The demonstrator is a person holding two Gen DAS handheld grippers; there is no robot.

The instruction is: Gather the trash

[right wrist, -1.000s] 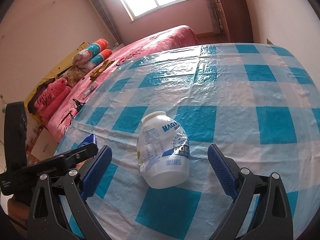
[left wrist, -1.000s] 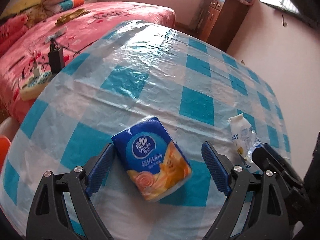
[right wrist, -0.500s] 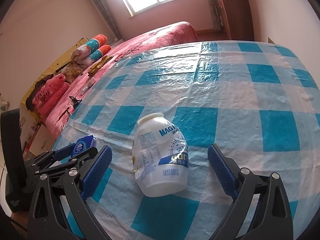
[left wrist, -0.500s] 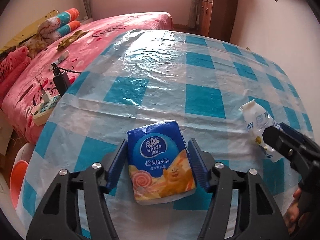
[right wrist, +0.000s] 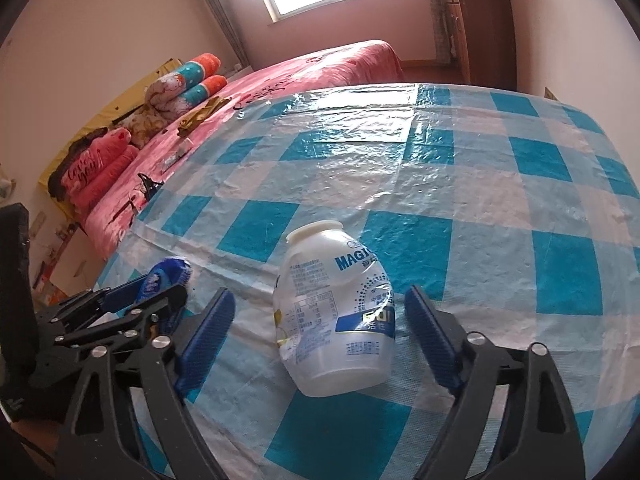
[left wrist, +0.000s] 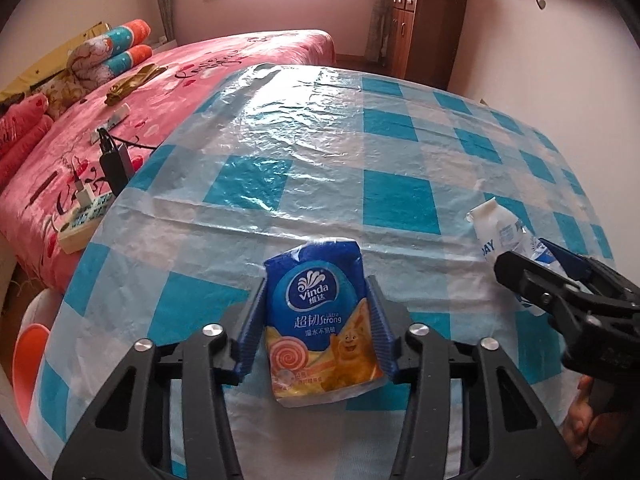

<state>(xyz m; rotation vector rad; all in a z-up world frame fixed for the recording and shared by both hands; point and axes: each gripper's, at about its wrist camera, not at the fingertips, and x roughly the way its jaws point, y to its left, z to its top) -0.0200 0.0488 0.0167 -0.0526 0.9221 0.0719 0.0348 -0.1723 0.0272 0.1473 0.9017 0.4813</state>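
Tissue pack (left wrist: pixel 320 320) pinched between left fingers (left wrist: pixel 253 322), bottle (right wrist: pixel 334 316) between right fingers (right wrist: pixel 208 328), untouched

The surface wears a blue-and-white checked plastic cloth (left wrist: pixel 396 200). Beside it stands a pink-covered bed (left wrist: pixel 224 56) with rolled blankets (left wrist: pixel 116 52). A brown wooden cabinet (left wrist: pixel 428 28) stands by the far wall.

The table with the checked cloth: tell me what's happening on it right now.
A person is picking up trash with a handheld gripper in each hand. The left gripper has just closed on a blue tissue pack lying on the checked tablecloth. The right gripper straddles an empty plastic bottle; its jaws have just been closing, but the pads don't touch it yet. Nothing is lifted so far.
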